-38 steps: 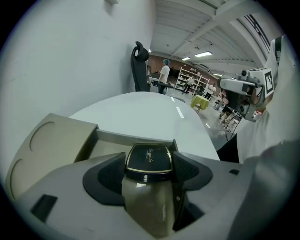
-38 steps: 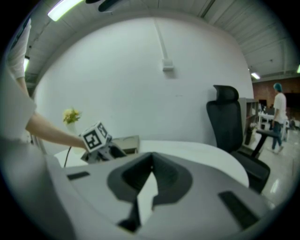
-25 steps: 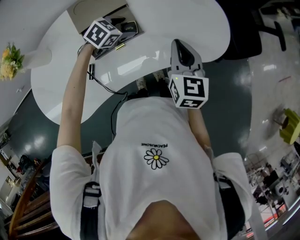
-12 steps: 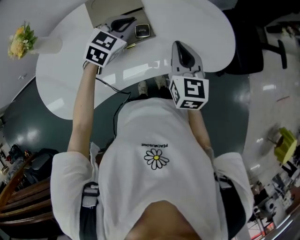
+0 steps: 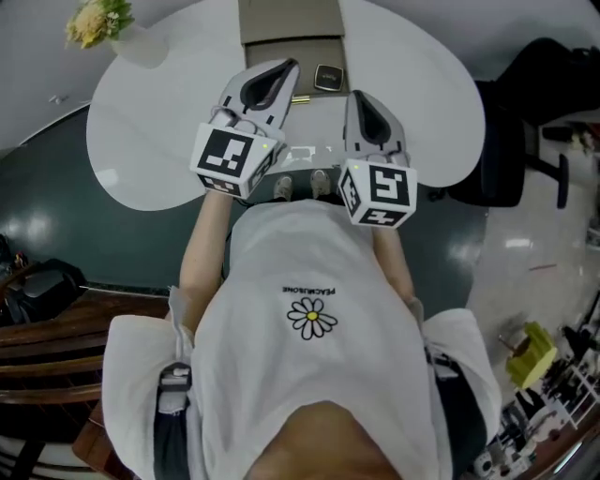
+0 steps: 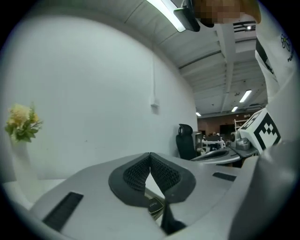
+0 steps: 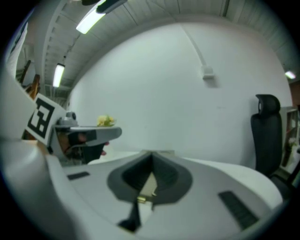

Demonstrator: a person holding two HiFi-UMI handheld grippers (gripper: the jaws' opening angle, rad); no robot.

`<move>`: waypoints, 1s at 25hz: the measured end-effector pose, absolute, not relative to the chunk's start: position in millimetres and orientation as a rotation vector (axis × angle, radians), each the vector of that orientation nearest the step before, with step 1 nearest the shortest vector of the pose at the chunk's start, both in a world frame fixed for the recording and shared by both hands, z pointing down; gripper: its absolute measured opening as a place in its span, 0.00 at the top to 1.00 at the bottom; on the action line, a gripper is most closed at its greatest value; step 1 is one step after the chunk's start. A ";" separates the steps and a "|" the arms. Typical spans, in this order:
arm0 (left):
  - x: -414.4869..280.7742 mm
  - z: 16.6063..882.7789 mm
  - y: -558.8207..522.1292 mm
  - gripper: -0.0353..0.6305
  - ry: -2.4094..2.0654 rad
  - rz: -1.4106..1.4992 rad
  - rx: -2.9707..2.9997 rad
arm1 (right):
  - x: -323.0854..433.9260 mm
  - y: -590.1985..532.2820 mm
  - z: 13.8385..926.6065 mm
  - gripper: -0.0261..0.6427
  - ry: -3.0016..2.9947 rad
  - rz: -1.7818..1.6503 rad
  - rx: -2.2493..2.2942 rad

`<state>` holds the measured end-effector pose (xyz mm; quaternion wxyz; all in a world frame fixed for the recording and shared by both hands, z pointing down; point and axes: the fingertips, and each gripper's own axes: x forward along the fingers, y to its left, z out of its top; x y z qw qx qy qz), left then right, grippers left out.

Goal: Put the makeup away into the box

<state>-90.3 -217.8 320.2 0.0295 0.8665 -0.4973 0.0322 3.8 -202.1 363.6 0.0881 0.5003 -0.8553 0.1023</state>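
Observation:
A tan box [image 5: 291, 21] sits at the far side of the white table [image 5: 159, 141]. Just in front of it lies a dark square compact [image 5: 328, 77] with a gold rim, and a thin gold stick [image 5: 300, 97] rests beside it. My left gripper [image 5: 287, 67] hovers level above them; its jaws have just been closing, and the pads meet with nothing between them. Under the left gripper [image 6: 150, 155], the compact [image 6: 153, 205] shows through the gap. My right gripper [image 5: 360, 97] is alongside, shut and empty, with the right gripper [image 7: 151, 154] aimed toward the box.
A vase of yellow flowers [image 5: 98, 21] stands at the table's far left. A black office chair [image 5: 525, 112] is off the table's right side. A white wall rises behind the table. The table's front edge curves close to my body.
The left gripper has lifted from the box at the far left and swung in beside the right one, going from open to shut. The right gripper drifted slightly forward.

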 end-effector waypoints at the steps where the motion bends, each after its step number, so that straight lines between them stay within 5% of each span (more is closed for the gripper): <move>1: -97.1 321.4 -214.2 0.92 -1.571 0.070 2.632 | -2.3 -201.7 361.1 0.92 -2.561 0.295 1.474; 14: -139.0 328.3 -185.7 0.92 -1.712 -0.033 2.478 | -40.0 -190.6 349.2 0.92 -2.649 0.228 1.350; 22: -169.3 352.5 -175.4 0.91 -1.686 0.226 2.495 | -41.2 -185.6 352.7 0.92 -2.659 0.240 1.325; 25: -184.3 373.6 -168.5 0.75 -1.622 0.313 2.438 | -37.4 -184.2 357.9 0.92 -2.643 0.256 1.327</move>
